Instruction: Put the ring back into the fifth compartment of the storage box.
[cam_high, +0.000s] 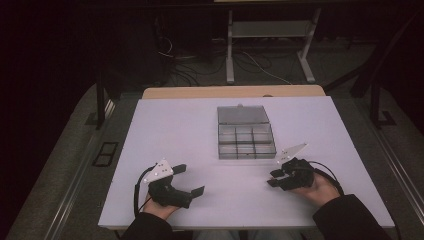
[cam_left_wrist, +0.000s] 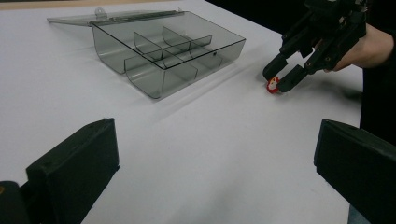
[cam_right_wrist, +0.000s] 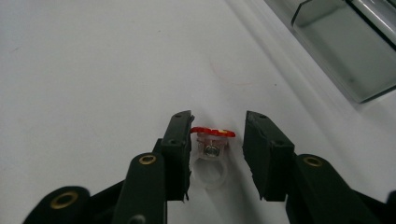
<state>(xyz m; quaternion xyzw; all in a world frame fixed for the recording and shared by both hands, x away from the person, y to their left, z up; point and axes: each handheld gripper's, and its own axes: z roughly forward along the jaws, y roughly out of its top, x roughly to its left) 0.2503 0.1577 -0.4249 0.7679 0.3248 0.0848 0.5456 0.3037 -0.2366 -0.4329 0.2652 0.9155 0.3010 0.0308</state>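
Observation:
A small toy ring (cam_right_wrist: 212, 149) with a red top and a clear band lies on the white table (cam_high: 175, 130), near its front right. My right gripper (cam_right_wrist: 217, 135) is open around it, one jaw close on each side, the left jaw nearly touching the red top. The left gripper view shows the same ring (cam_left_wrist: 272, 85) under that right gripper (cam_left_wrist: 276, 81). A smoky clear compartment box (cam_high: 246, 140) stands open mid-table, its lid (cam_high: 242, 115) laid back and its cells bare. My left gripper (cam_high: 190, 180) rests at the front left, wide open and holding nothing.
The box's near corner (cam_right_wrist: 345, 51) lies just beyond and right of the ring. A wooden strip (cam_high: 232, 92) runs along the table's far edge. Behind it, cables and a white metal frame (cam_high: 230, 55) sit on the dark floor.

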